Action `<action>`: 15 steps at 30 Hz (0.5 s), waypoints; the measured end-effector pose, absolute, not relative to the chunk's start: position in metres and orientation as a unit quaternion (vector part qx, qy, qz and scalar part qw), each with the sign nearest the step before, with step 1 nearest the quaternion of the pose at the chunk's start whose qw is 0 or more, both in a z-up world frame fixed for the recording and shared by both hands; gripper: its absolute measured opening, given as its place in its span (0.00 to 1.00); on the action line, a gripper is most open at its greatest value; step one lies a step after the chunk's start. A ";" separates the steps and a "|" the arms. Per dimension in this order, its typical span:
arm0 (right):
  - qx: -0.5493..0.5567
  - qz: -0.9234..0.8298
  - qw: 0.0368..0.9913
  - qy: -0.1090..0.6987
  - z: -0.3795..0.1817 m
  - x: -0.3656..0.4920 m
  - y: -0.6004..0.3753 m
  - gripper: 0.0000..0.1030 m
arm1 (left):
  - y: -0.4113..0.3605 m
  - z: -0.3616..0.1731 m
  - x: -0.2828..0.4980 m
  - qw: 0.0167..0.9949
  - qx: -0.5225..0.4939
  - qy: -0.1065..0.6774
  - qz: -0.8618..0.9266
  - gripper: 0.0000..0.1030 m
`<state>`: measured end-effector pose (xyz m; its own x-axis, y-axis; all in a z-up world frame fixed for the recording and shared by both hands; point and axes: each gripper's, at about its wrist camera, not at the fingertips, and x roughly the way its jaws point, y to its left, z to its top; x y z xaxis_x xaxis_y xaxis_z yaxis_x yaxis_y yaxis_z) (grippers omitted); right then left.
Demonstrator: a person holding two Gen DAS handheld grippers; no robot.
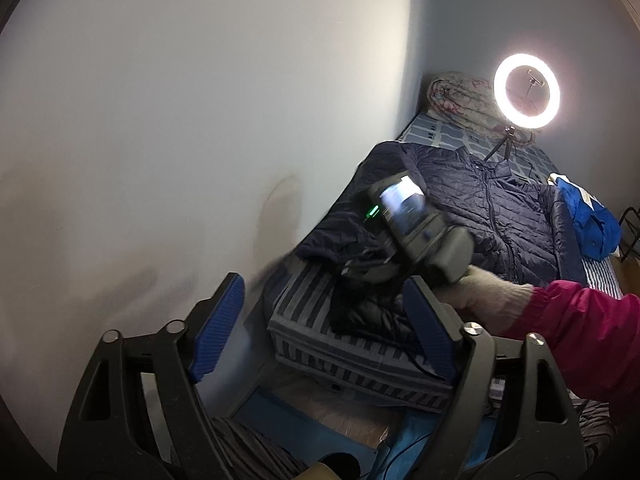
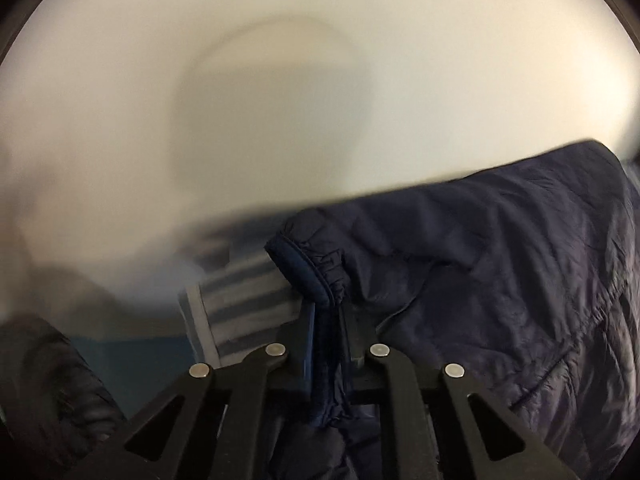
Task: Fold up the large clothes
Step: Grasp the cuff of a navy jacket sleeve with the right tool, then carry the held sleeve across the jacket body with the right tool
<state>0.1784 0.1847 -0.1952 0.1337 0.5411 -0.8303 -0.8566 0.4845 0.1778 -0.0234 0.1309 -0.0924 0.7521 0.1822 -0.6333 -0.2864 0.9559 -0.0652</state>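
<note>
Right claw [image 2: 326, 344] is clamped on the navy jacket [image 2: 500, 280] cuff; left claw [image 1: 320, 328], beside the jacket, stands apart, empty.

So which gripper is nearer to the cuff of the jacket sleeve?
Right. The right gripper is shut on the sleeve cuff itself. The left gripper is open, back from the jacket near the bed's corner.

I can read no text, label, brand or number anywhere in either of my gripper cameras' views here.
</note>
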 end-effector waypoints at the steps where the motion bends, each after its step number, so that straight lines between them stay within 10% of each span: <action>1: -0.152 0.477 0.738 0.453 -0.188 0.185 0.176 0.07 | 0.128 -0.091 -0.019 0.934 -0.077 0.328 0.122 0.79; 15: 0.068 0.363 0.840 0.397 -0.102 0.299 -0.005 0.06 | 0.085 -0.079 0.049 0.950 -0.044 0.305 0.046 0.79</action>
<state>0.2989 -0.0054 -0.1016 0.4219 0.6644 -0.6169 -0.5559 0.7271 0.4029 0.0489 0.0846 -0.0786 0.8099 0.0611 -0.5834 -0.1150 0.9918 -0.0559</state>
